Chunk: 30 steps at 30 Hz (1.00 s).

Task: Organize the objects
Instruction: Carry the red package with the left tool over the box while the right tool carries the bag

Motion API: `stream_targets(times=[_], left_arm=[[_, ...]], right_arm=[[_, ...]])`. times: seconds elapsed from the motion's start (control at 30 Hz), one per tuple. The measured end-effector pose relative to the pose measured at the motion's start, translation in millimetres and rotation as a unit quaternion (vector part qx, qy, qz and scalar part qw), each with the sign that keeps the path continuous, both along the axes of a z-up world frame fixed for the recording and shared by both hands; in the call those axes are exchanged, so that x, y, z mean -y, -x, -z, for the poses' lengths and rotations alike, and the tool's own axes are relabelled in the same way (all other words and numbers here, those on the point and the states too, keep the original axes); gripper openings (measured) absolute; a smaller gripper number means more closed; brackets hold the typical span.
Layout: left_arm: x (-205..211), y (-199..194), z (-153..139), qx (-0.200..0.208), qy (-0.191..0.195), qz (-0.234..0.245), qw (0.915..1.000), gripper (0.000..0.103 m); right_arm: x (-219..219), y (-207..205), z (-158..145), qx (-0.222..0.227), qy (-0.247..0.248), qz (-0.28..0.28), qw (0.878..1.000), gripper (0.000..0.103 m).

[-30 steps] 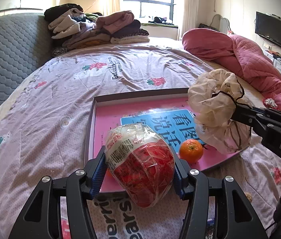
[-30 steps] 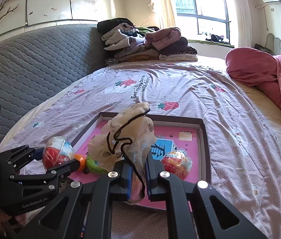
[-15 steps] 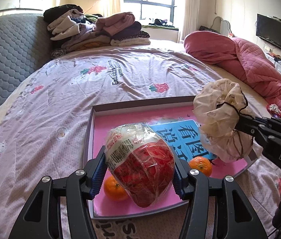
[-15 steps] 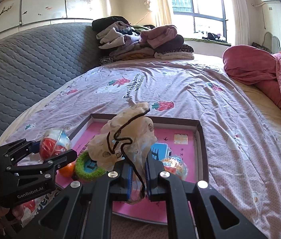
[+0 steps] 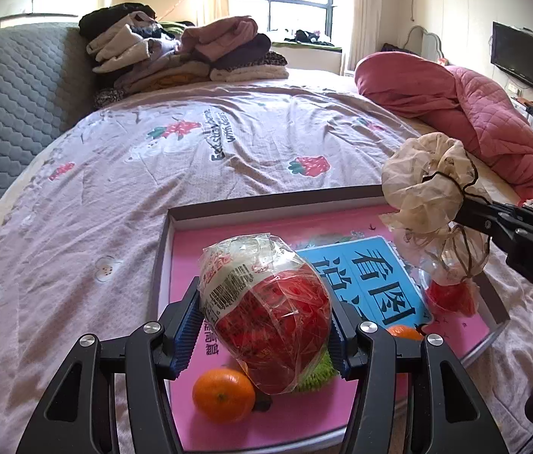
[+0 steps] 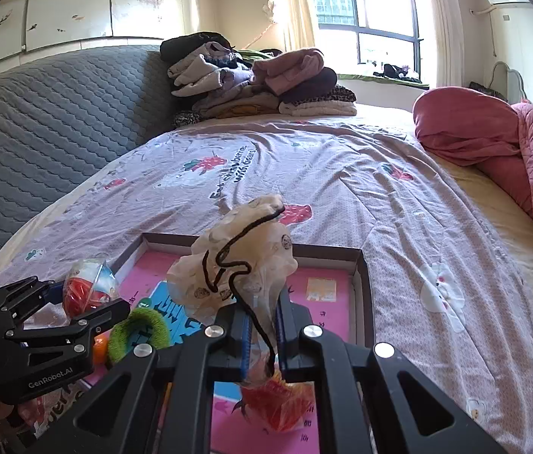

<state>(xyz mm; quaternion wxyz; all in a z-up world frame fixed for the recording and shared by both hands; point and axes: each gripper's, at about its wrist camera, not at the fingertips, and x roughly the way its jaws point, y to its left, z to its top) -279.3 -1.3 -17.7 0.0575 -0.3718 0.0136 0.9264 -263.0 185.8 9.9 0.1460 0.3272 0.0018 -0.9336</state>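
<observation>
Over a pink tray (image 5: 175, 265) on a bed (image 5: 153, 174), the left gripper (image 5: 262, 325) clamps a plastic-wrapped red snack bag (image 5: 266, 310); the right gripper (image 6: 262, 325) pinches a crumpled beige drawstring pouch (image 6: 236, 261). Beneath lie an orange (image 5: 223, 395), a green scrunchie (image 6: 134, 331) and a blue card (image 5: 372, 283).

left hand-held gripper (image 6: 89, 302): "GenRobot.AI" | right hand-held gripper (image 5: 467, 208): "DAS" | blue card (image 5: 376, 280): "看图"

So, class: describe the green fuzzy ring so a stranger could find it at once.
Start at the shallow pink-lined box lying on the lilac strawberry-print bedsheet. The green fuzzy ring lies on its near left side, over the blue printed card. Unlike the smooth orange mandarins beside it, it is shaggy with a hole.
</observation>
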Motion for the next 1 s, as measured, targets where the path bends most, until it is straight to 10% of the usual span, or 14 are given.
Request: stream_targets(times=[1.0], left_arm=[[-6.9, 18.4, 25.8, 0.033, 0.01, -0.001, 0.9994, 0.058]], right_arm=[[-22.6, 39.9, 44.5, 0.089, -0.012, 0.05, 0.995, 0.021]])
